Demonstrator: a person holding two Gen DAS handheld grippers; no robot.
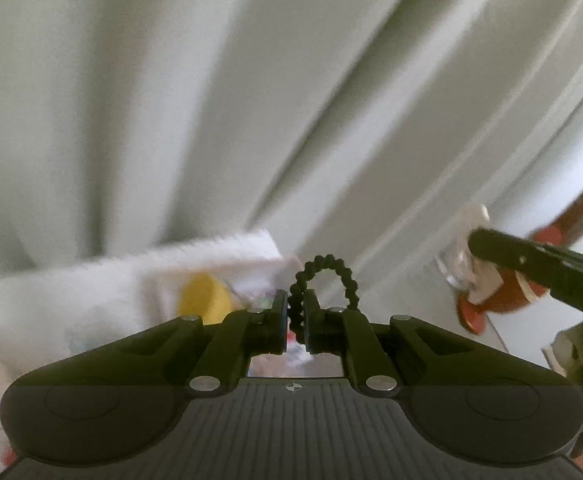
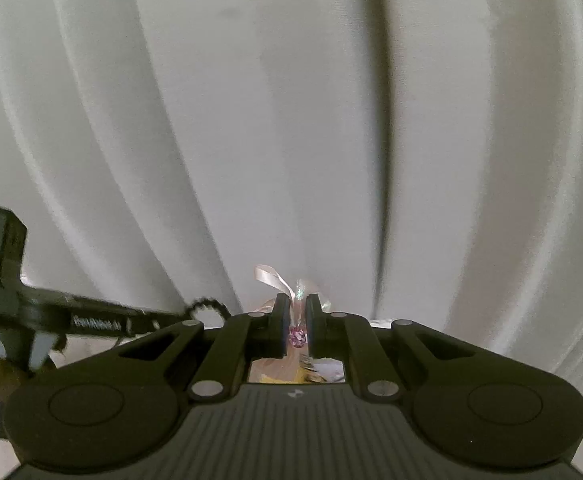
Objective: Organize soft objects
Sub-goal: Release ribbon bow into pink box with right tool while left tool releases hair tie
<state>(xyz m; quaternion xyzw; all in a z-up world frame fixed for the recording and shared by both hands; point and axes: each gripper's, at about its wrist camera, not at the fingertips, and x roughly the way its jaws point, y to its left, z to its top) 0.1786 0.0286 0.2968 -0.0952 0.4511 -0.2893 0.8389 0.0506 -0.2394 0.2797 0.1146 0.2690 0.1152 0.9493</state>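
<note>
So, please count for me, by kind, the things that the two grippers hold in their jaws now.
Black beaded loop, in the left gripper: 1
Pale ribbon, in the right gripper: 1
Total: 2

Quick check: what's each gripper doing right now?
Left gripper: closed on a black beaded loop.
Right gripper: closed on a pale ribbon.

Right gripper [image 2: 295, 312], jaws clamped on a pale ribbon [image 2: 273, 276] and pink bead [image 2: 296, 337], faces a white curtain [image 2: 291, 120]; left gripper [image 2: 163, 318] holds a black loop [image 2: 207, 306].
</note>
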